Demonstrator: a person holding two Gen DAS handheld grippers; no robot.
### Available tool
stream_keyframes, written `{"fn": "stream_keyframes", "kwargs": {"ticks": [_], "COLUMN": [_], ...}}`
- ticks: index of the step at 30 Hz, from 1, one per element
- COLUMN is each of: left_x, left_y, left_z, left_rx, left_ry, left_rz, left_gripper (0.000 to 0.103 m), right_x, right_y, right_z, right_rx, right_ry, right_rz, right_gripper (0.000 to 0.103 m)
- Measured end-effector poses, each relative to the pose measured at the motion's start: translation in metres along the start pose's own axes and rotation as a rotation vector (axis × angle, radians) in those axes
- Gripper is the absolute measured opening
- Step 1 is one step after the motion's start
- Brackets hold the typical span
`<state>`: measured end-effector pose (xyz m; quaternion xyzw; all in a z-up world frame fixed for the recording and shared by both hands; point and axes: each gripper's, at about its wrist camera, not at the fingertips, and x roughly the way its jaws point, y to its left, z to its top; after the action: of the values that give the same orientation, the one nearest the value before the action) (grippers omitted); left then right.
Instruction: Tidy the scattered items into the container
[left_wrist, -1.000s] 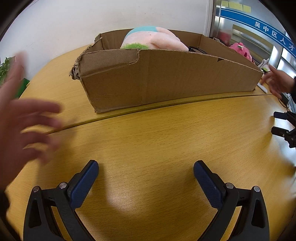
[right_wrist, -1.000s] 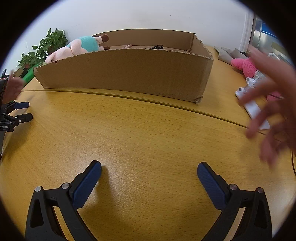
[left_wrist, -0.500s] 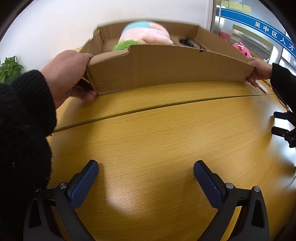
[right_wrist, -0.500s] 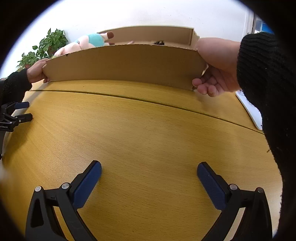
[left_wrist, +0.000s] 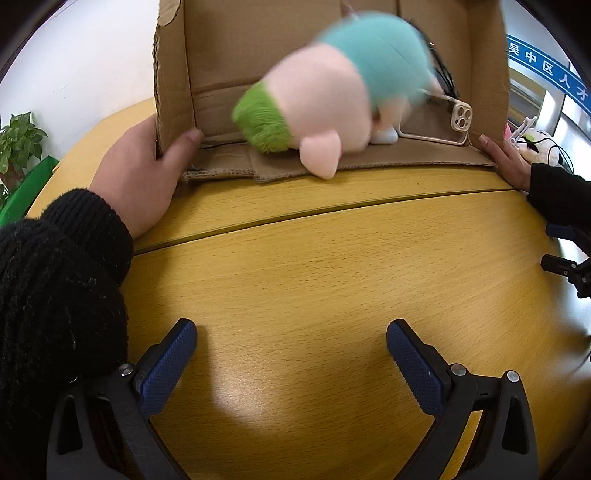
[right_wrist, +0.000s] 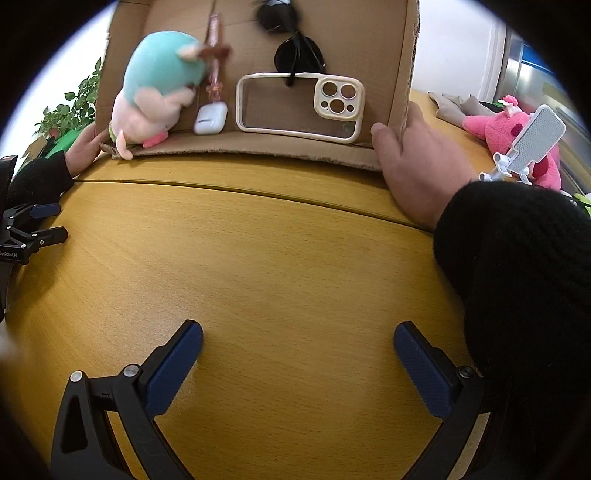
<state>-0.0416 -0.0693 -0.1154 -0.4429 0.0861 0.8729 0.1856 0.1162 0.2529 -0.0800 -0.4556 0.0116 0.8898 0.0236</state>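
Now the cardboard box (right_wrist: 399, 55), flat before, stands tipped, plush toy (left_wrist: 325, 96) tumbling out.

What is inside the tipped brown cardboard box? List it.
In the brown cardboard box: a teal-and-pink plush toy, a white earbud case, a cream phone case, black sunglasses and a pink strap-like item. Anything behind the plush is hidden.

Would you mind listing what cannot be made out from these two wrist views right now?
- Plush toy: motion-blurred in the left wrist view, so its face is unreadable.
- Sunglasses: upper lens blurred and near the top edge in the right wrist view.
- Cardboard box: its top is cut off by both frames.
- Earbuds case: mostly hidden behind the plush in the left view.
- Pink stick-like item: blurred, unidentifiable.
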Motion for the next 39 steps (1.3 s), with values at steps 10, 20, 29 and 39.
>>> {"fn": "stream_keyframes", "kwargs": {"ticks": [10,20,29,39], "left_x": [-0.001,-0.003,-0.004,-0.003], "left_y": [0.002,0.01,0.017,0.016], "left_z": [0.003,0.0,0.001,0.002], "left_rx": [-0.003,-0.003,-0.003,-0.001], "left_ry": [0.001,0.0,0.001,0.001], "left_rz": [0.002,0.002,0.002,0.001], "left_gripper": [0.103,0.103,0.103,0.103], "right_x": [0.004,0.006,0.007,0.008], "right_y": [0.001,0.001,0.0,0.001], "right_z": [0.005,0.004,0.008,0.008], "right_rx": [0.004,0.006,0.005,0.006], "right_ry": [-0.001,-0.002,-0.003,-0.004], "right_rz": [-0.003,-0.002,-0.001,-0.003], "right_gripper": [0.103,0.103,0.103,0.103]}}
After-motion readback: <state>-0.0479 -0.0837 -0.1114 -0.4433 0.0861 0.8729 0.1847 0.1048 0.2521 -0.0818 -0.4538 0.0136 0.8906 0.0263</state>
